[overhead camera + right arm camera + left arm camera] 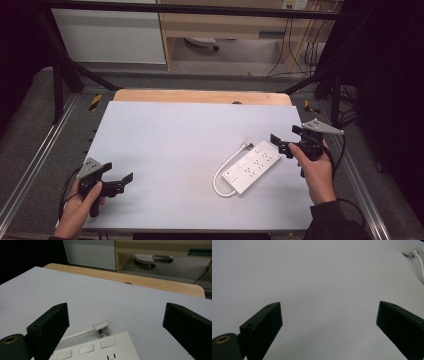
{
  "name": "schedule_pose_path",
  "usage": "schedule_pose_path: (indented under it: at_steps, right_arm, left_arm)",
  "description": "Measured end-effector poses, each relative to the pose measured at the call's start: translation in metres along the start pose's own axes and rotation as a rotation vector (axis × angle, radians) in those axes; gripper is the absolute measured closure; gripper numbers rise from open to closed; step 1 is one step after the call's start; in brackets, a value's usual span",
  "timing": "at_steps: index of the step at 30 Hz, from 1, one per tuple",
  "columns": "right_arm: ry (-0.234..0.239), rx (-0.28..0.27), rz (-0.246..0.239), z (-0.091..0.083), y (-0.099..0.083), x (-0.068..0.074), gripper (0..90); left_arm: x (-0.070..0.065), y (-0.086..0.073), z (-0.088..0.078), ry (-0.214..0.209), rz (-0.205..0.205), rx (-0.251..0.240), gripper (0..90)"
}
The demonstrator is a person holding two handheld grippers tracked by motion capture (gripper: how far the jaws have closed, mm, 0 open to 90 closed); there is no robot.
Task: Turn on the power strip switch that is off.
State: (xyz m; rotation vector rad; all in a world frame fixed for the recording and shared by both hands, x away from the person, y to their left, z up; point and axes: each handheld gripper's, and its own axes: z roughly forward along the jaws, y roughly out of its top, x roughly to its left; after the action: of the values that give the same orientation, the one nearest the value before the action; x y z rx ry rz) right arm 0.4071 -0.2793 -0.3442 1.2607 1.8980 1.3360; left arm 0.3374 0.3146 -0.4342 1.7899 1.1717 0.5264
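Observation:
A white power strip (pixel 252 166) lies at an angle on the right half of the white tabletop (pixel 170 140). Its cable loops round its near end and leads to the plug (pixel 247 145) by its far end. My right gripper (pixel 280 144) hovers open just beyond the strip's far right end, with nothing between its jaws. The right gripper view has the strip's end (pixel 100 350) and the plug (pixel 101 327) low between the open right gripper (pixel 116 312). My left gripper (pixel 125 182) is open near the front left corner, far from the strip. In the left gripper view, the left gripper (pixel 329 312) is over bare table, plug (pixel 412 252) at top right.
A wooden table edge (pixel 200 96) runs along the back of the white top. Black frame posts (pixel 57 80) and metal rails (pixel 35 155) flank the table. Behind stand a wooden desk (pixel 225 25) and hanging cables (pixel 300 45).

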Motion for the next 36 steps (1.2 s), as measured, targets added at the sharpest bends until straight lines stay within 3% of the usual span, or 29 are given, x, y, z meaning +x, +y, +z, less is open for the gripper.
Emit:
schedule_pose_path:
  at_steps: [17,36]
  right_arm:
    - [-0.009,0.022,-0.018,0.018,0.000,0.001,17.9]
    - [0.000,0.035,-0.011,0.037,-0.009,-0.001,40.4]
  left_arm:
    - [-0.001,0.001,0.000,-0.009,-0.005,-0.002,6.6]
    - [-0.001,0.000,0.000,-0.001,0.006,0.002,6.6]
